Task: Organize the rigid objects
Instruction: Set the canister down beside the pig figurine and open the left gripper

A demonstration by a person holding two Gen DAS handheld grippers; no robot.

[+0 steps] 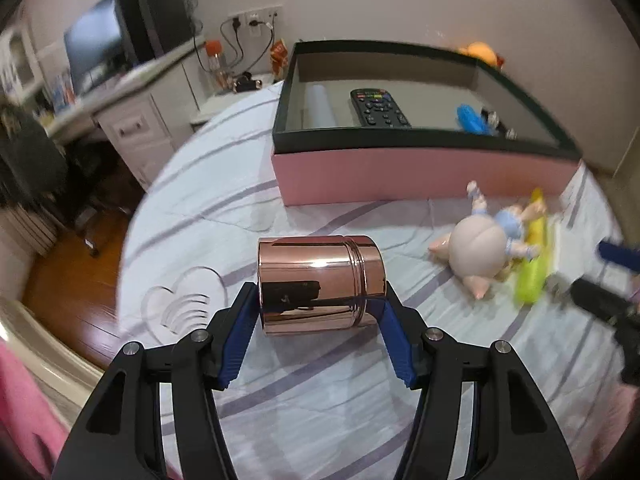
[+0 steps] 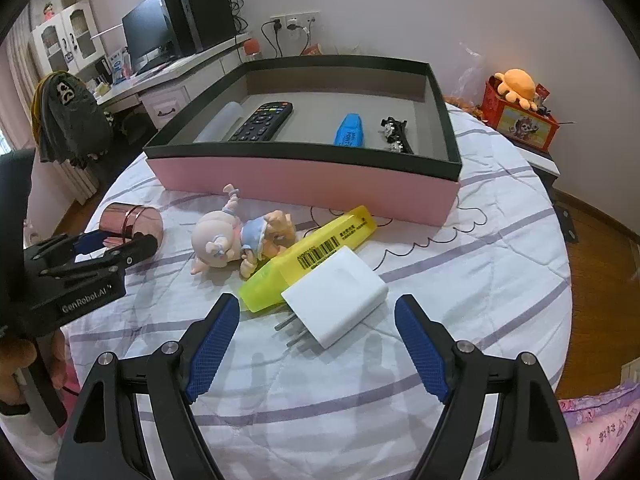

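Blue-padded fingers of the left claw (image 1: 320,300) fill the lower centre of the left wrist view, set against the two flat ends of a shiny rose-gold metal canister with a ribbed lid (image 1: 320,284). The canister lies on its side on the striped white quilt of the bed (image 1: 320,400), its long axis running left to right across the frame, square to the fingers. Pads appear to touch both ends; judged a grip on the canister, at a narrowed opening.

In the right wrist view the right claw (image 2: 316,316) stands wide and holds nothing. A white plug-in charger block (image 2: 340,296) lies between its fingertips, prongs toward the lower left, untouched. Just beyond, touching the charger, is a yellow translucent plastic case with a barcode label (image 2: 316,252), and beside that a pink pig figurine in a blue dress (image 2: 236,240).

At the upper centre stands the pink-sided open box with a dark rim (image 2: 304,184). It already holds a black remote control (image 2: 262,120), a blue plastic item (image 2: 350,130) and a small black clip-like object (image 2: 394,132).

Deciding relation: the box lies straight ahead of and above the canister in the left frame, well apart. The left hand is the nearer one, and already has the canister.
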